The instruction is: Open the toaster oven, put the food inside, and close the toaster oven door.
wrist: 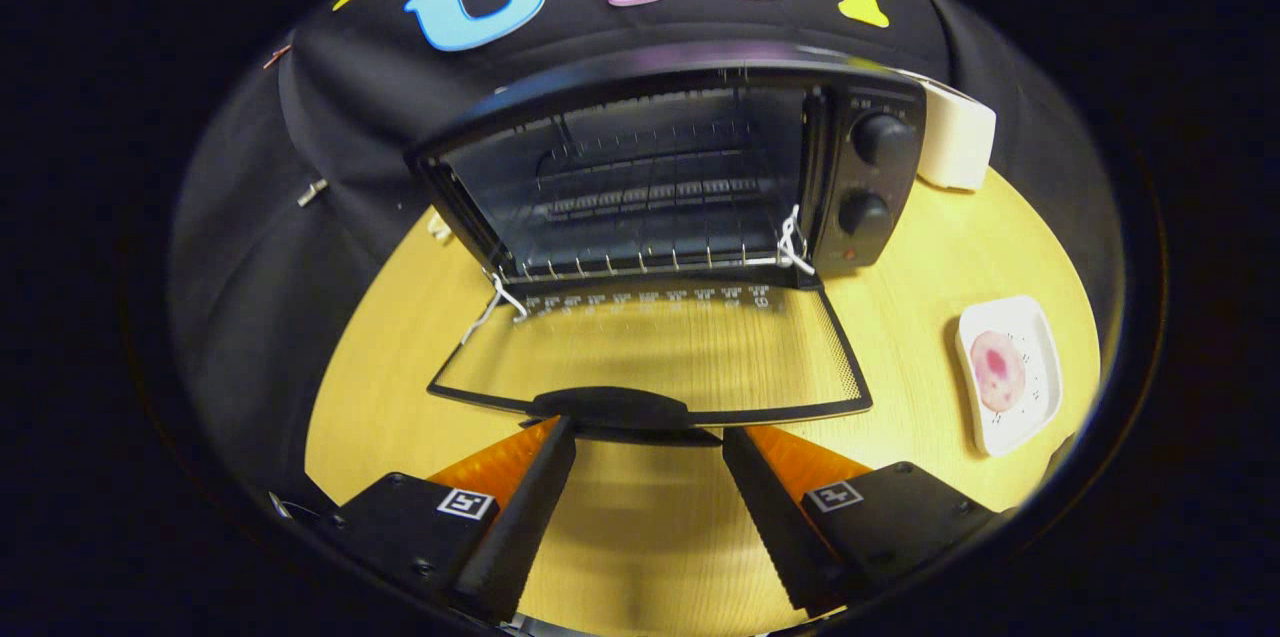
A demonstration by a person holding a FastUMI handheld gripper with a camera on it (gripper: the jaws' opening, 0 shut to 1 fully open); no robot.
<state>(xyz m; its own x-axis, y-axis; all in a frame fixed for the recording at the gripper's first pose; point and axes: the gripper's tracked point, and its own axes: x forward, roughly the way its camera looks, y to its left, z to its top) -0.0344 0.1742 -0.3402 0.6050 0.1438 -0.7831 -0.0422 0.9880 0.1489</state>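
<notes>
Black and boxy, the toaster oven (690, 167) stands beyond the gripper (648, 437), its glass door (650, 352) folded down flat toward the fingers. The door's handle (610, 407) lies just ahead of the fingertips, which are spread apart and grip nothing. The food (998, 369) rests on a white plate (1040, 417), well off to the gripper's right on the wooden table (920, 287).

camera rides on tongs (648, 437), looks forward along both fingers and downward at wooden table (920, 267). faces toaster oven (680, 167) head-on, near, from above front. open glass door (650, 357) lies flat just ahead of fingertips, fingers spread apart. white plate (1008, 372) off right, booth wall behind oven.
</notes>
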